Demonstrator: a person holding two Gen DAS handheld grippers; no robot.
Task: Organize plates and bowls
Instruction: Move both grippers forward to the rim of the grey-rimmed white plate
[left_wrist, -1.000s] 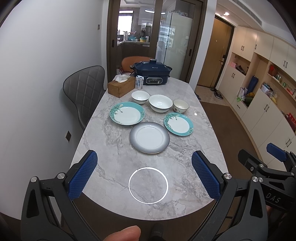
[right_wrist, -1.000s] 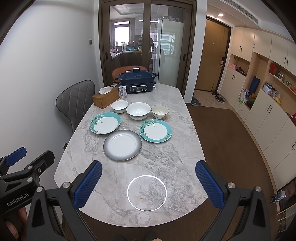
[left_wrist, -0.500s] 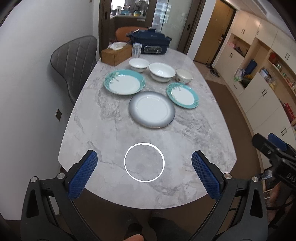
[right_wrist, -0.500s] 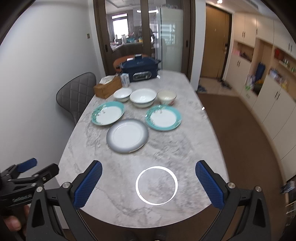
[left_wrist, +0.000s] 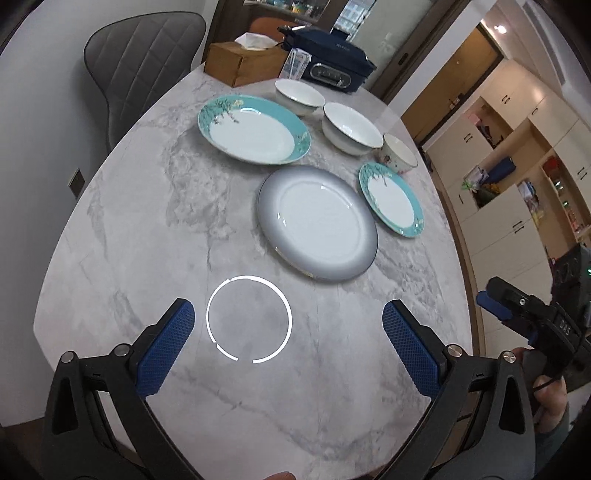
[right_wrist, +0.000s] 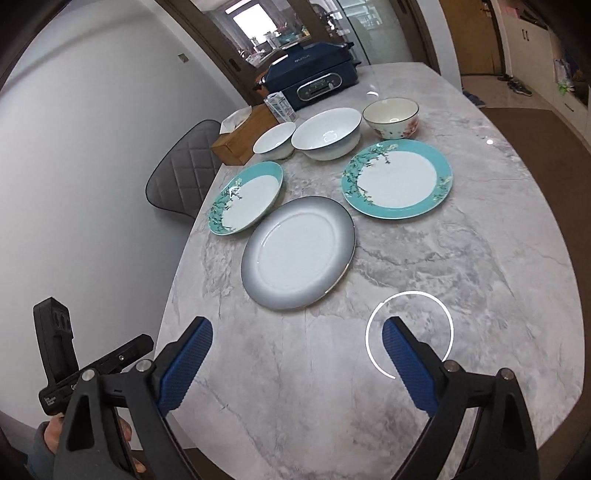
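Observation:
On the marble table (left_wrist: 155, 236) lie a grey-rimmed plate (left_wrist: 317, 221) (right_wrist: 299, 251), a large teal-rimmed plate (left_wrist: 255, 129) (right_wrist: 247, 199) and a smaller teal-rimmed plate (left_wrist: 391, 199) (right_wrist: 397, 179). Behind them stand a small white bowl (left_wrist: 299, 96) (right_wrist: 274, 140), a bigger white bowl (left_wrist: 351, 127) (right_wrist: 327, 133) and a flowered bowl (left_wrist: 399, 154) (right_wrist: 391, 117). My left gripper (left_wrist: 288, 314) hangs open over the near table, empty. The jaws of my right gripper (right_wrist: 297, 332) are closing with nothing between them, short of the grey plate.
A wooden tissue box (left_wrist: 240, 62), a clear holder (left_wrist: 295, 64) and a dark blue electric cooker (left_wrist: 328, 62) stand at the table's far end. A grey padded chair (left_wrist: 140, 62) stands at the left side. Cupboards (left_wrist: 517, 155) line the right wall.
Both grippers came down and forward toward the table, so the plates and bowls look larger. Both views have rolled and tilted further down. The right jaws have narrowed slightly.

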